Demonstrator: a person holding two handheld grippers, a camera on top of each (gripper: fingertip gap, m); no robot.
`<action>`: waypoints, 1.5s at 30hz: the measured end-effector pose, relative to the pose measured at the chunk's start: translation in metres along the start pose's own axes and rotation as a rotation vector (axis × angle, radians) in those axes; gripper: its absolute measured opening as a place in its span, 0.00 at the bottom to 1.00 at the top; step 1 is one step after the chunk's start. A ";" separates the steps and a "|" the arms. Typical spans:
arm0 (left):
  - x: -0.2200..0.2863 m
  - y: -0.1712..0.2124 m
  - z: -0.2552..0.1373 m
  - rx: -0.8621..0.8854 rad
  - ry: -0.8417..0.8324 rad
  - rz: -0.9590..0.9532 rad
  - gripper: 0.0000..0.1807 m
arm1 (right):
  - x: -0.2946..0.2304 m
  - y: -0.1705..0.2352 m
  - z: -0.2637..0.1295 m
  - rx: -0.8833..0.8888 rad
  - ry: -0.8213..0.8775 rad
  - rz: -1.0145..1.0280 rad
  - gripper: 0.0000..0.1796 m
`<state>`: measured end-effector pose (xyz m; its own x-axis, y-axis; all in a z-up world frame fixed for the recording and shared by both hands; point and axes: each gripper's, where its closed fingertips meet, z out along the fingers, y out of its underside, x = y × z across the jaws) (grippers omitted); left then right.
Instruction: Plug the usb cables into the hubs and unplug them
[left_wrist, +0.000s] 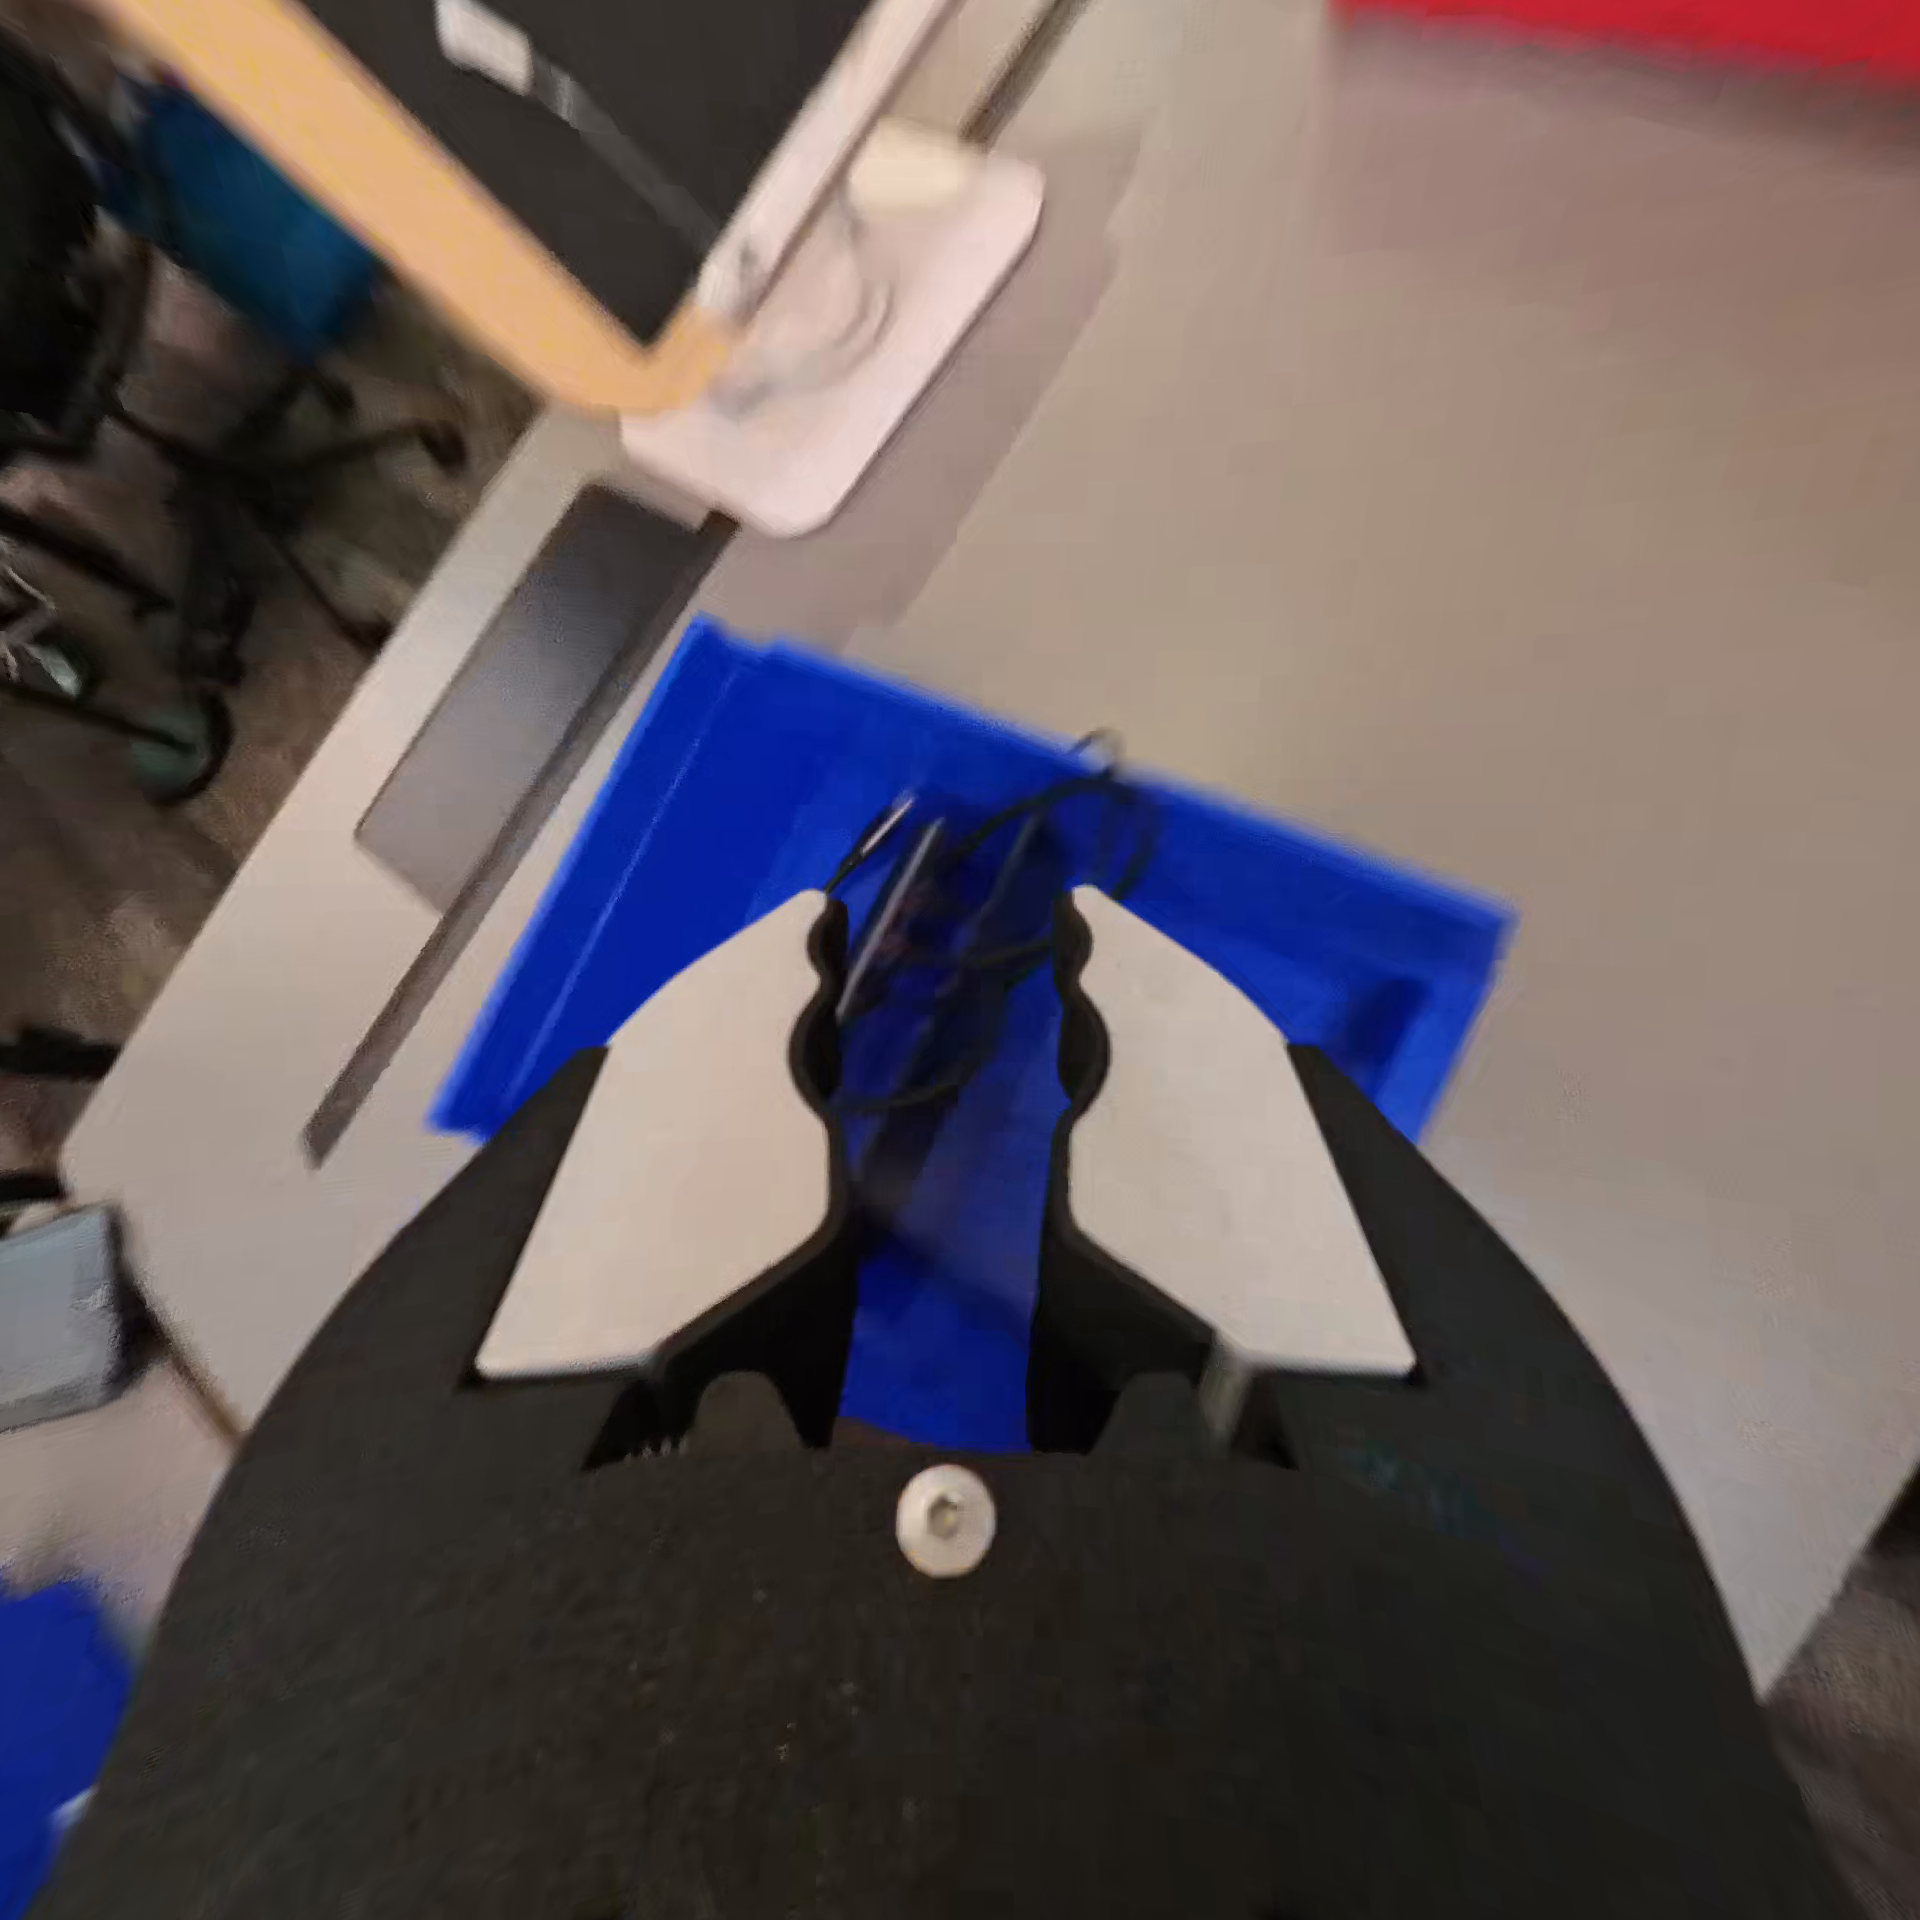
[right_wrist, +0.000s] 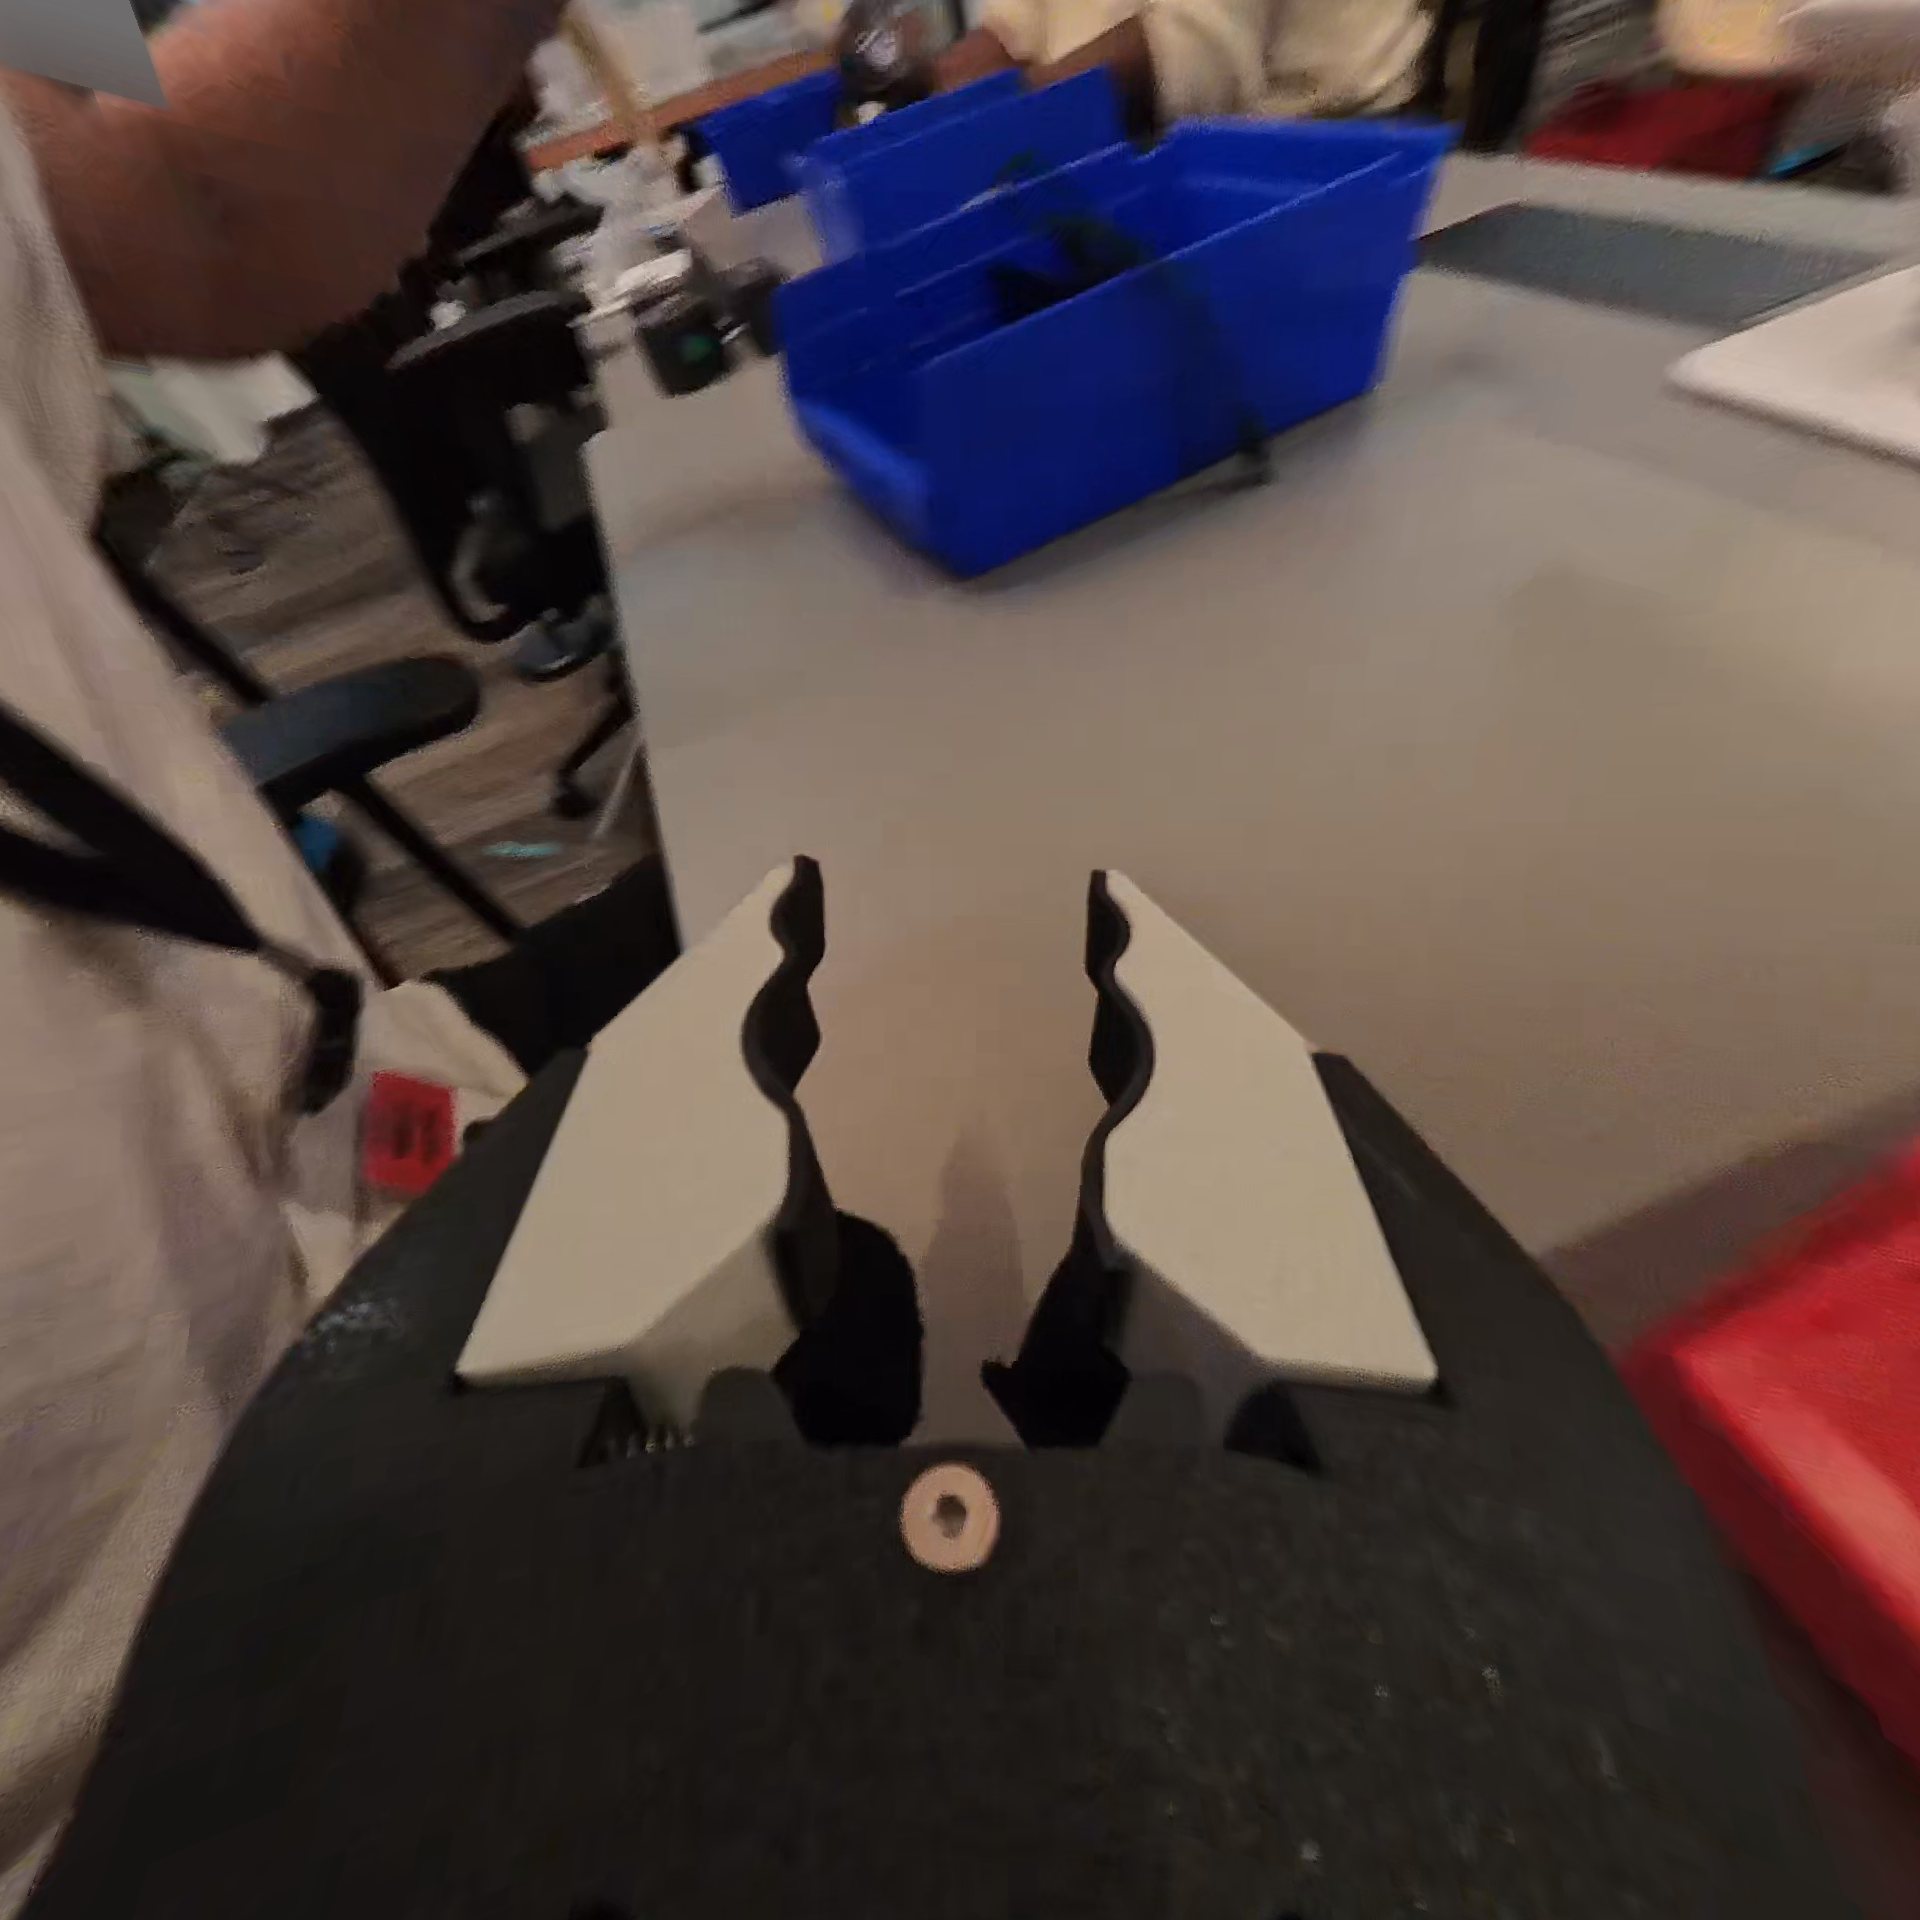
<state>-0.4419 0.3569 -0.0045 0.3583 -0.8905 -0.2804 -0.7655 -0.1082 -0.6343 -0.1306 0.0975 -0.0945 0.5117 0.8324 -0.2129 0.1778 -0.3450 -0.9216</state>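
Right wrist view: blue bin (right_wrist: 1091, 384) on grey table (right_wrist: 1351, 779).

The left gripper (left_wrist: 948, 914) and the right gripper (right_wrist: 954, 883) share a grainy matt black body, smooth pale fingers (right_wrist: 665, 1174) with black wavy rubbery-looking pads, and a bright metal screw (right_wrist: 950, 1523). The blue bin (right_wrist: 1143, 416) looks like smooth, faintly glossy plastic on a smooth matt grey worktop (right_wrist: 1351, 779). Thin black cables (left_wrist: 997, 894) lie blurred inside.

A smooth grey rectangular tabletop (right_wrist: 1299, 727) forms the work surface. Black wheeled office chairs (right_wrist: 499, 436) stand on mottled brown carpet flooring (left_wrist: 94, 894) (left of the table edge).
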 end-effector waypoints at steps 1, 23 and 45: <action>-0.020 0.012 0.008 -0.086 0.032 0.034 0.21 | -0.010 0.009 0.008 -0.026 -0.040 -0.019 0.28; -0.060 0.099 0.131 -0.572 0.462 0.121 0.13 | -0.022 0.012 0.024 -0.077 -0.323 0.141 0.19; 0.154 -0.164 0.009 0.363 -0.543 0.364 0.05 | -0.027 -0.083 0.031 0.180 0.139 -0.142 0.22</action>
<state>-0.2563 0.2414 0.0504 0.4013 -0.4884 -0.7749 -0.6954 0.3882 -0.6047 -0.1846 0.1172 -0.0225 0.6054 0.7948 -0.0425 0.1101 -0.1366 -0.9845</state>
